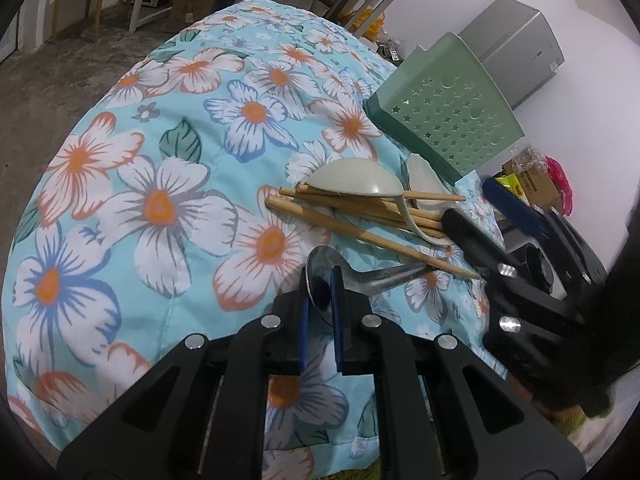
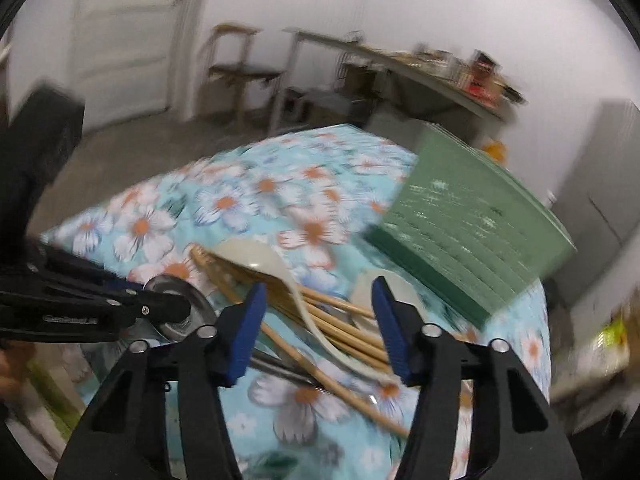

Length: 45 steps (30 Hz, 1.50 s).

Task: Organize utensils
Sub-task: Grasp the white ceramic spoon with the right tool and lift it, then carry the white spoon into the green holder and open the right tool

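While the left gripper stands narrowed on the metal spoon bowl at the near cloth edge: item thin, rigid, likely slick; neck offers surer purchase. Right gripper, half-wide and empty, above chopsticks and ceramic spoons, probably fragile. Green holder right; cloth open leftward.

On the floral cloth lie one metal spoon, near, and two pale ceramic spoons: one over the sticks, one further right. The wooden chopsticks form a heap of about six; the exact count is unclear. One green perforated basket stands far right.
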Motion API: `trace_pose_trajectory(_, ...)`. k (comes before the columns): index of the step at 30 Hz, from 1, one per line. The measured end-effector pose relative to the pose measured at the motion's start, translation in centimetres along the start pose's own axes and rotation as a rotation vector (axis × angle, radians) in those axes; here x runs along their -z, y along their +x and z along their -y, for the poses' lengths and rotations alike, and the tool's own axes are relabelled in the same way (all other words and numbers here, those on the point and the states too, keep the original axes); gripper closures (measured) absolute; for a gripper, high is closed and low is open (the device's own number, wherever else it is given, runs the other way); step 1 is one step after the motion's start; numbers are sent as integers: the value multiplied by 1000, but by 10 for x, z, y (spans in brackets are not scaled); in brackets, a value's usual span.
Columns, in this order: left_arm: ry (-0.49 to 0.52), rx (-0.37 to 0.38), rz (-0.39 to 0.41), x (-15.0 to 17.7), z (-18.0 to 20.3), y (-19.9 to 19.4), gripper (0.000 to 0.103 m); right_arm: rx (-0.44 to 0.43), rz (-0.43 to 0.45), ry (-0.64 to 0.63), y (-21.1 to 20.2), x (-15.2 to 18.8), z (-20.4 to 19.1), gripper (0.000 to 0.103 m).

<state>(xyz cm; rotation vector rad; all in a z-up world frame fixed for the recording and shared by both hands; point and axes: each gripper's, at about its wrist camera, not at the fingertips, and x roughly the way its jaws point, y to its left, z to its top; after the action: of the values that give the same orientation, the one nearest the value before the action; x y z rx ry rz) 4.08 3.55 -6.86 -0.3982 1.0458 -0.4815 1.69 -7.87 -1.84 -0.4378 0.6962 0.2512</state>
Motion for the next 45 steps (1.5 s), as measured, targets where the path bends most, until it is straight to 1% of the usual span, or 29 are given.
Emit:
trace_pose_trajectory(2, 2, 9, -1, 1, -2, 0, 95, -28, -27, -102, 14, -4, -9, 59)
trace_pose_trajectory(4, 6, 17, -1, 1, -3, 0, 95, -46, -42, -165, 21, -6, -14, 62)
trace_pose_trajectory(8, 9, 29, -4, 1, -5, 1, 95, -73, -58, -245, 32, -7, -19, 66)
trace_pose_trajectory(9, 10, 31, -5, 1, -6, 1, 95, -75, -59, -257, 35, -8, -21, 70)
trace_pose_trajectory(10, 10, 32, -5, 1, -5, 1, 95, -79, -59, -273, 37, -8, -24, 77)
trace_pose_trajectory(11, 9, 32, -5, 1, -6, 1, 95, -83, -55, -287, 37, -8, -26, 80)
trace_pose_trajectory(12, 10, 31, -5, 1, -6, 1, 95, -83, -50, -290, 37, -9, -27, 88)
trace_pose_trajectory(13, 14, 28, -4, 0, -5, 2, 95, -77, -41, -289, 37, -10, -26, 94)
trace_pose_trajectory(15, 18, 23, 0, 0, -4, 1, 95, -68, -26, -276, 34, -10, -24, 97)
trace_pose_trajectory(19, 45, 5, 30, -3, 3, -5, 97, -38, 24, -203, 23, -17, -5, 98)
trace_pose_trajectory(23, 97, -10, 88, -10, 17, -21, 100, 4, 84, -67, -3, -22, 24, 98)
trace_pose_trajectory(25, 130, -20, 119, -15, 27, -31, 101, 31, 131, 49, -21, -23, 47, 98)
trace_pose_trajectory(28, 164, -34, 160, -25, 39, -48, 101, 51, 198, 228, -45, -21, 83, 98)
trace_pose_trajectory(30, 189, -45, 192, -33, 47, -60, 101, 62, 234, 312, -56, -19, 100, 98)
trace_pose_trajectory(32, 220, -53, 240, -47, 58, -76, 101, 74, 277, 393, -69, -16, 119, 98)
trace_pose_trajectory(35, 254, -63, 312, -69, 71, -97, 101, 78, 322, 465, -84, -9, 139, 98)
trace_pose_trajectory(39, 334, -94, 444, -104, 97, -121, 101, 79, 369, 524, -96, -2, 160, 98)
trace_pose_trajectory(42, 405, -136, 519, -133, 123, -123, 101, 61, 397, 561, -100, 2, 174, 98)
trace_pose_trajectory(44, 456, -182, 530, -150, 139, -114, 101, 53, 406, 574, -98, 2, 177, 98)
trace_pose_trajectory(45, 484, -202, 521, -158, 148, -107, 101, 52, 412, 581, -98, 4, 179, 98)
